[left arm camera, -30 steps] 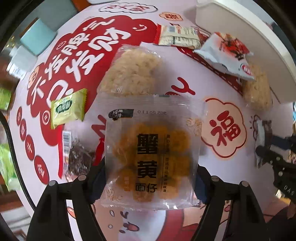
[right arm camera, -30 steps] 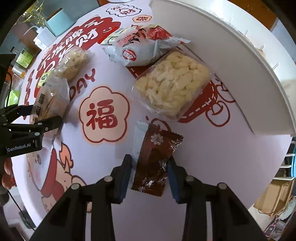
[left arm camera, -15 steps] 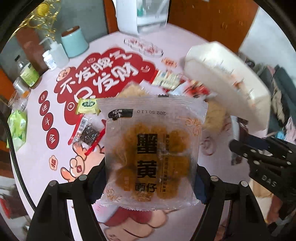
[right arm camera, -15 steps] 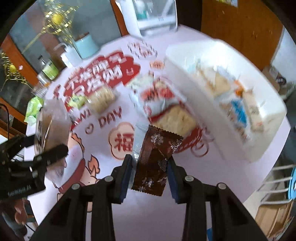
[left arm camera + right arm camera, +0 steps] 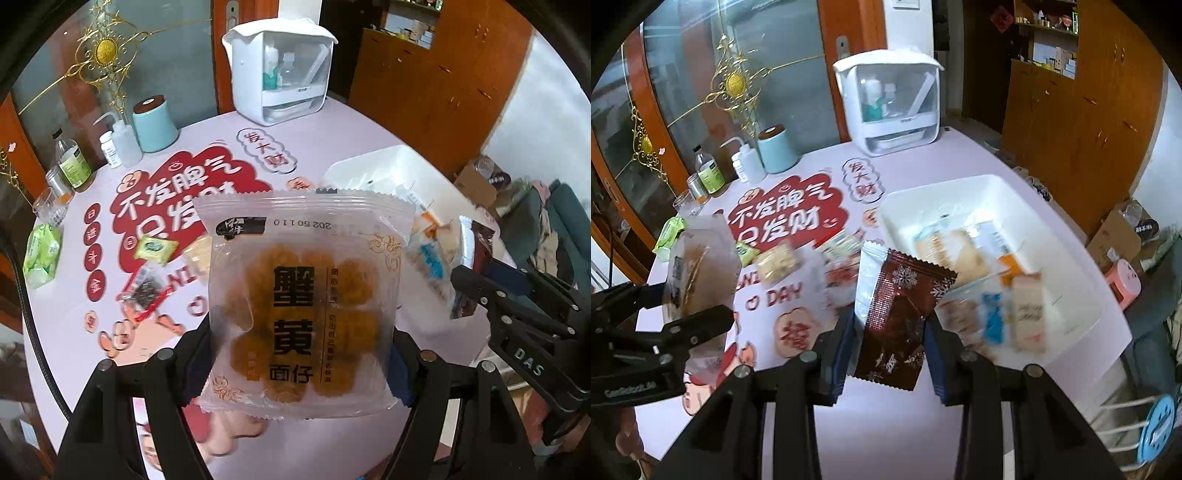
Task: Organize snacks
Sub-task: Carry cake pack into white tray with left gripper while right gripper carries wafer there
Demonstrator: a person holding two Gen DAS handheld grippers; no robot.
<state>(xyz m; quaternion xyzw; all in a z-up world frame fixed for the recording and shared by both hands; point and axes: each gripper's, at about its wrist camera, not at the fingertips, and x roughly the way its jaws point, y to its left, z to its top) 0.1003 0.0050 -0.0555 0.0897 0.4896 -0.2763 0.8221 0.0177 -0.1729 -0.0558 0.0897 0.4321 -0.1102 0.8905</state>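
My left gripper (image 5: 299, 354) is shut on a clear packet of orange noodle cakes (image 5: 306, 310), held high above the table. My right gripper (image 5: 888, 339) is shut on a brown snowflake-printed wrapper (image 5: 901, 317), also lifted. A white bin (image 5: 1067, 258) with several snack packs inside stands at the right of the table; in the left wrist view the white bin (image 5: 373, 166) is partly hidden behind the packet. Loose snacks stay on the table: a green packet (image 5: 155, 251), a dark packet (image 5: 146, 290) and a pale rice cracker pack (image 5: 775, 264).
The round table (image 5: 332, 122) carries a red and pink printed cloth. At its back stand a white lidded box (image 5: 890, 99), a teal canister (image 5: 775, 149) and several bottles and jars (image 5: 74, 166). A wooden cabinet (image 5: 1082, 122) is behind on the right.
Both grippers have risen well above the table with their packets still held. The views now take in the whole table, the bin's inside and the room behind.
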